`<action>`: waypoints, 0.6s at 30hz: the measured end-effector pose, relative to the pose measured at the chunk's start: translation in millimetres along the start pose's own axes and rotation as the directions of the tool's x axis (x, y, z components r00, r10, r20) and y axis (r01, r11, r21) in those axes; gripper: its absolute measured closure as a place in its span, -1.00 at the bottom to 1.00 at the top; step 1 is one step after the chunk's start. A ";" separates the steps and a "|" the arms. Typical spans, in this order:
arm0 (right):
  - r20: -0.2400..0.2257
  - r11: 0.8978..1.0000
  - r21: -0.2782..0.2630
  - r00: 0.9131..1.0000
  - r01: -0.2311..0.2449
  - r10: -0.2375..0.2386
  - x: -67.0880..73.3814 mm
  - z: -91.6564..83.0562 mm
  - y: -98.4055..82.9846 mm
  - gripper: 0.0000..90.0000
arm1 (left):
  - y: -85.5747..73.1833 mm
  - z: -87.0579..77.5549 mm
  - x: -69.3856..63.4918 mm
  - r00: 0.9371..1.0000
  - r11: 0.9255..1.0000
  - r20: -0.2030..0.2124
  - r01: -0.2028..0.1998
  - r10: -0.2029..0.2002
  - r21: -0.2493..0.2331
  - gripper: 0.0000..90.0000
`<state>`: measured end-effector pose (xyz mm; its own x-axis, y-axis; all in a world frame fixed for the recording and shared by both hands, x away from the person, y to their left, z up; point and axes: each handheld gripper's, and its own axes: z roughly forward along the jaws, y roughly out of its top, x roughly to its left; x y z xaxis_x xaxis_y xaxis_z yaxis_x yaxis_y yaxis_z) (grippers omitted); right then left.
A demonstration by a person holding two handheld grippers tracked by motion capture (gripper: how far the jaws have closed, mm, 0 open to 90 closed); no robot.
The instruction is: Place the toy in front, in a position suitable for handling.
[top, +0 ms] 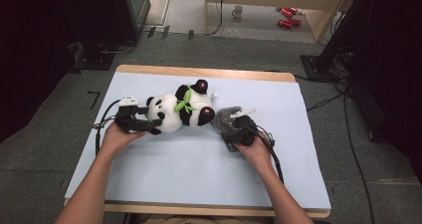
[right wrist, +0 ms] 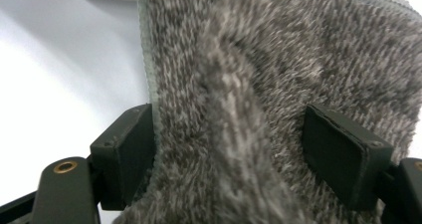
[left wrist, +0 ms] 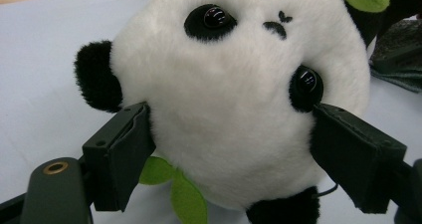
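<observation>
A black-and-white panda plush with a green leaf collar lies on its side in the middle of the light blue table cover. My left gripper is at its left end. In the left gripper view the jaws press into both sides of the panda's white head, so that gripper is shut on it. To the right of the panda lies a grey fleecy fabric piece with a zip edge. My right gripper reaches into it. The fleece bunches between the wide-set jaws of this gripper, and the pads do not pinch it.
The table's wooden rim shows along the far edge. Cables run over the grey floor at the right. Farther back, a mug and red cans sit on the floor. Dark equipment stands at both sides.
</observation>
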<state>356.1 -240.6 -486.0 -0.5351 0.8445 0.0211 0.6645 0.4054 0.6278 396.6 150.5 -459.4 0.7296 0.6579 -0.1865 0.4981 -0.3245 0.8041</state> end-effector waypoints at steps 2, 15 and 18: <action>0.019 0.999 -0.034 1.000 -0.005 0.005 2.6 0.5 -4.4 -0.50 | -1.3 0.8 0.3 1.000 1.000 0.001 0.003 -0.003 -0.007 -0.61; 0.050 0.998 -0.053 0.998 -0.028 0.030 -3.0 -8.4 -9.9 0.66 | -2.0 0.1 -3.2 1.000 1.000 0.006 0.000 0.000 0.004 -0.14; 0.034 0.998 -0.029 0.998 -0.053 0.054 -6.6 -10.7 -7.8 0.77 | -0.9 -1.3 -5.8 1.000 1.000 -0.007 -0.005 0.005 0.010 0.05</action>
<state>348.8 -253.1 -482.7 -0.4806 0.8765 0.0284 0.6766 0.3500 0.6478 391.3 147.9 -458.3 0.7292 0.6607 -0.1785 0.4990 -0.3347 0.7994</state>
